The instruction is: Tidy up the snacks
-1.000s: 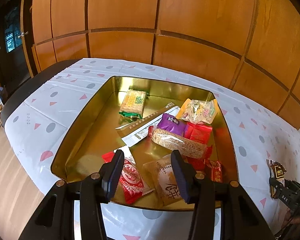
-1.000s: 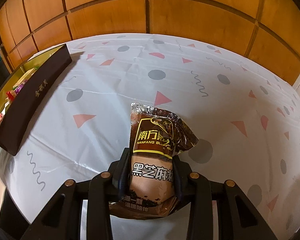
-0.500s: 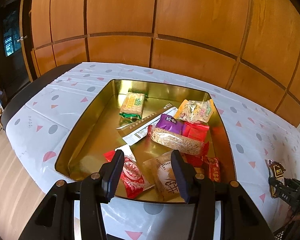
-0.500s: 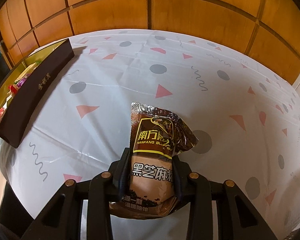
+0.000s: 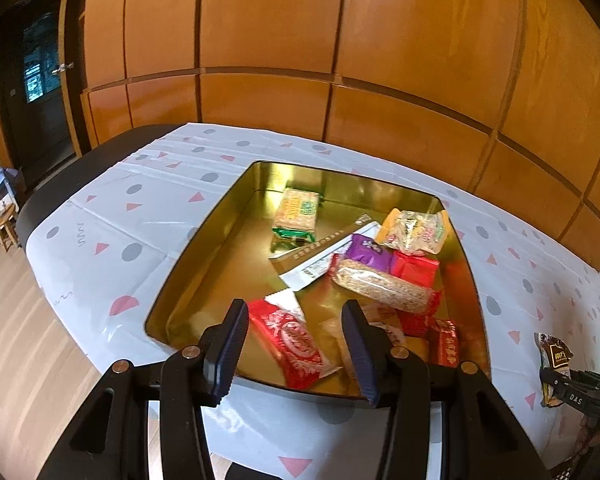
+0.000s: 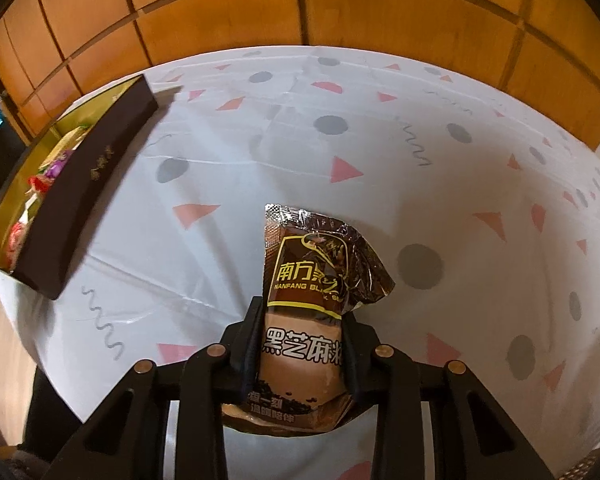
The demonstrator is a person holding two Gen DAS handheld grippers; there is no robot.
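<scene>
Only the left wrist view looks down into the gold-lined tin (image 5: 204,256), which sits on the white patterned tablecloth (image 5: 112,216) toward the table's left end. Inside it, a green cracker pack (image 5: 296,214) lies by the far wall, a yellow packet (image 5: 414,230) in the far right corner, and a purple packet (image 5: 366,250), a red packet (image 5: 414,270) and a clear-wrapped oat bar (image 5: 380,286) cluster along the right side. A long white sachet (image 5: 326,258) lies in the middle, and a red-and-white wrapper (image 5: 296,342) rests near the front wall. The right wrist view shows the same tin (image 6: 80,184) only from outside, at the cloth's left edge, with its dark side wall and a sliver of the contents.

The left gripper (image 5: 296,350) hangs over the tin's front wall with its fingers spread wide apart and nothing between them. The right gripper (image 6: 302,340) is clamped on a brown sesame-paste sachet (image 6: 308,276), pinched at its lower half, the upper end sticking out forward over the bare cloth, well apart from the tin. In the left wrist view that sachet (image 5: 556,358) appears small at the far right edge
</scene>
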